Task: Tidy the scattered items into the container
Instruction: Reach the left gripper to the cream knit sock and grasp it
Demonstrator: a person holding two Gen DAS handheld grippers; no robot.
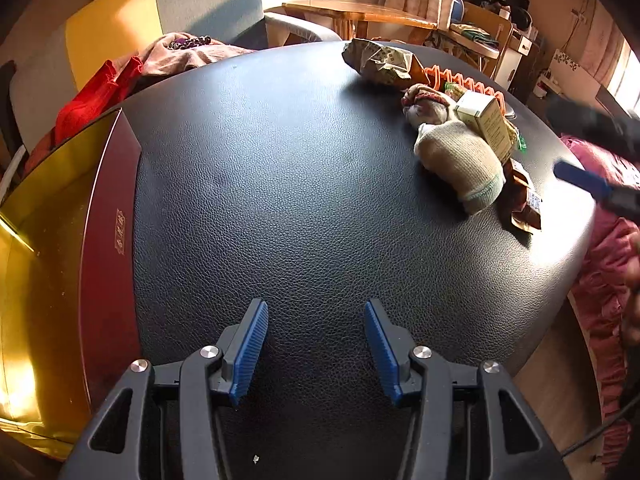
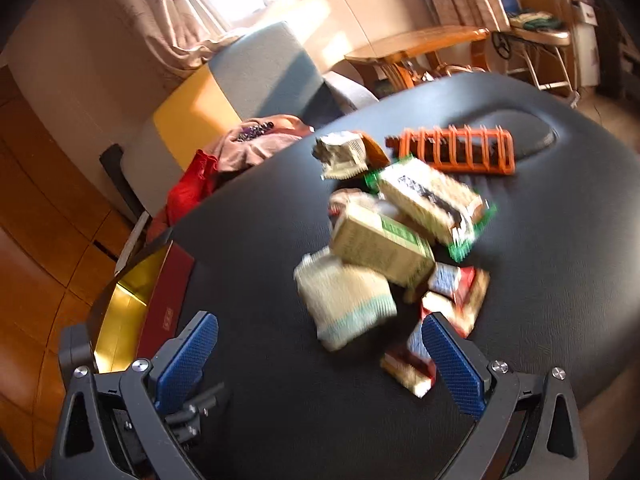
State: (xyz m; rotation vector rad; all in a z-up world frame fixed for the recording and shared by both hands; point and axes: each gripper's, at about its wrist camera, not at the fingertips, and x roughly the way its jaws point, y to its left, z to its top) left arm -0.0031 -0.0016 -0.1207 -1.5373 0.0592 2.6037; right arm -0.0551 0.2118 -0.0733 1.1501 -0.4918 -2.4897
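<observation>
The left gripper [image 1: 316,346] hangs over bare black leather-textured surface [image 1: 312,200], its blue pads spread with nothing between them, and the red box with a gold lining [image 1: 60,264] sits at that surface's left edge. The scattered items lie in a heap well apart from the box — a rolled beige sock [image 2: 346,300], a small cardboard carton [image 2: 380,246], a green-edged snack packet [image 2: 430,200], an orange plastic rack [image 2: 452,152] and a crumpled wrapper [image 2: 344,154]. The right gripper [image 2: 320,364] is spread wide and empty, just short of the sock.
</observation>
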